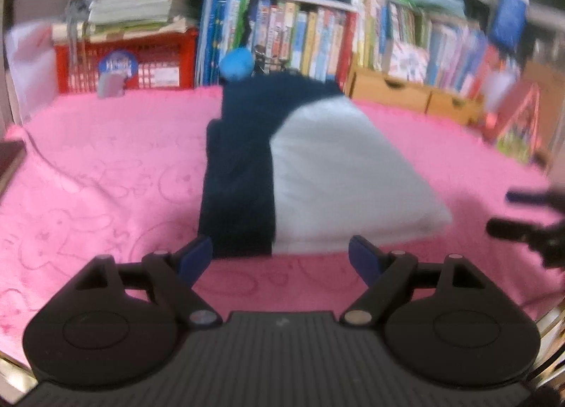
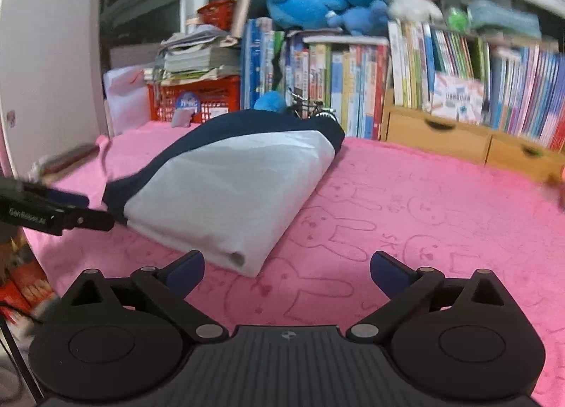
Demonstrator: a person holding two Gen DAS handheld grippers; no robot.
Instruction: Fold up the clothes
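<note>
Pink blanket (image 2: pixel 423 216) printed with rabbit outlines covers the surface we work on, and behind it we see, from left to right, a red crate (image 2: pixel 197 96) under stacked papers, a row of books (image 2: pixel 335 82) topped with blue plush toys (image 2: pixel 317 0) and a pink one, then wooden drawers (image 2: pixel 438 135). On the blanket lies the folded garment (image 2: pixel 226 191), navy on its left side and white on its right, lying flat near the middle with its near corner just ahead of our right gripper (image 2: pixel 286 271). Our left gripper (image 1: pixel 280 257) hovers just short of the garment's near edge, fingers spread wide and holding nothing; in the right wrist view it shows at the far left, beside the navy edge, though we cannot tell whether it touches. Our right gripper likewise stands spread and empty above the bare blanket, the garment's corner nearer its left finger (image 2: pixel 185 271). The left view is blurred.
</note>
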